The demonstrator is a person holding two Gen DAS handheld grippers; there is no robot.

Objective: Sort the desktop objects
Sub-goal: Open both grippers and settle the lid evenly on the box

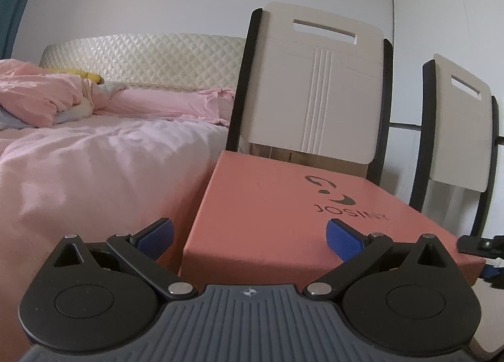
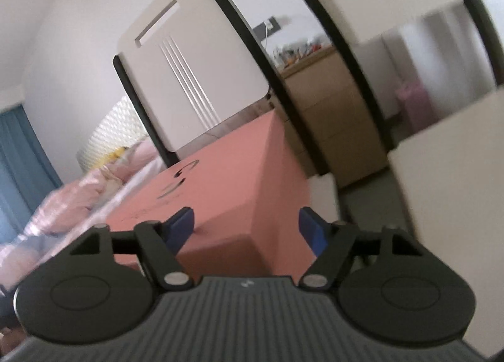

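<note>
A salmon-pink box (image 1: 283, 204) with a black "JOSINY" logo lies on a chair seat in front of me. My left gripper (image 1: 249, 237) is open and empty, just before the box's near left corner. In the right wrist view the same pink box (image 2: 226, 179) fills the middle, seen tilted and blurred. My right gripper (image 2: 245, 226) is open and empty, with its fingers either side of the box's near corner. The tip of the right gripper (image 1: 482, 247) shows at the right edge of the left wrist view.
A white chair back (image 1: 318, 85) with black posts rises behind the box; a second chair (image 1: 456, 119) stands to the right. A bed with pink bedding (image 1: 94, 154) lies left. A wooden cabinet (image 2: 330, 116) and a white surface (image 2: 456, 189) are at right.
</note>
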